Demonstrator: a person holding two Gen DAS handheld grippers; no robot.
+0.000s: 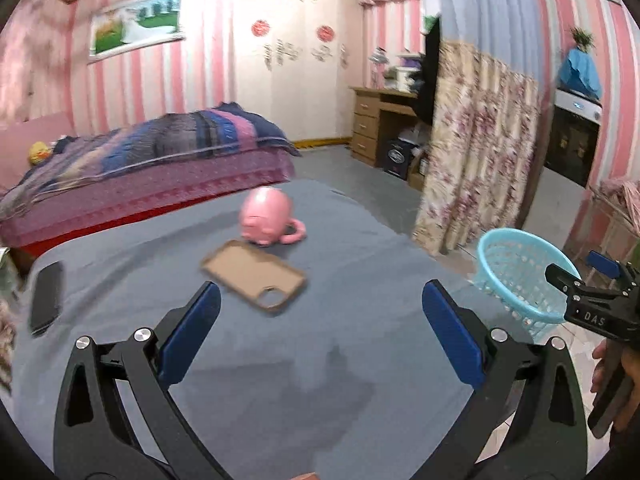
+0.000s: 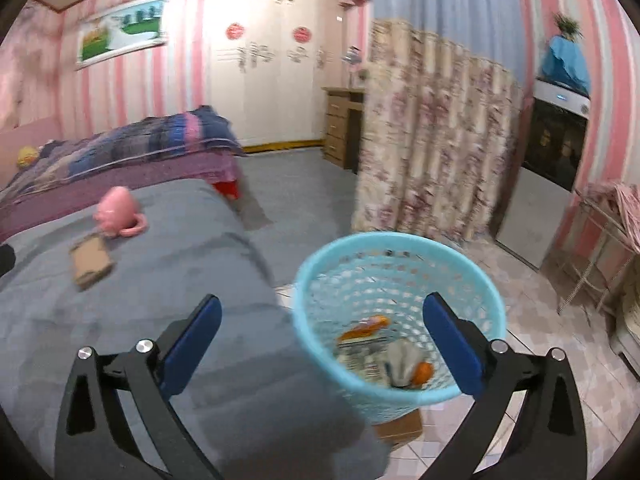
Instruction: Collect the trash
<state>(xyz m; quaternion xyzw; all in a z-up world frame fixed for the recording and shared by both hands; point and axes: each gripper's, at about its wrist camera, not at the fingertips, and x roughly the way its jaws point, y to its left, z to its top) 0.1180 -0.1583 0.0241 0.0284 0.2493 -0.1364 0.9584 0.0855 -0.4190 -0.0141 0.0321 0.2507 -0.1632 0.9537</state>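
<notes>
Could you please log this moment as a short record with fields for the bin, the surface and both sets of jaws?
bin: light blue basket, beside the grey-covered surface, on a box on the tiled floor
bin contents: wrappers and crumpled paper
surface: grey cover
on surface: pink mug, brown phone case, black phone
left gripper: jaws open, empty
right gripper: jaws open, empty

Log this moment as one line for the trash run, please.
left tool open, empty | right tool open, empty | basket holds trash | phone case, pink mug on table
</notes>
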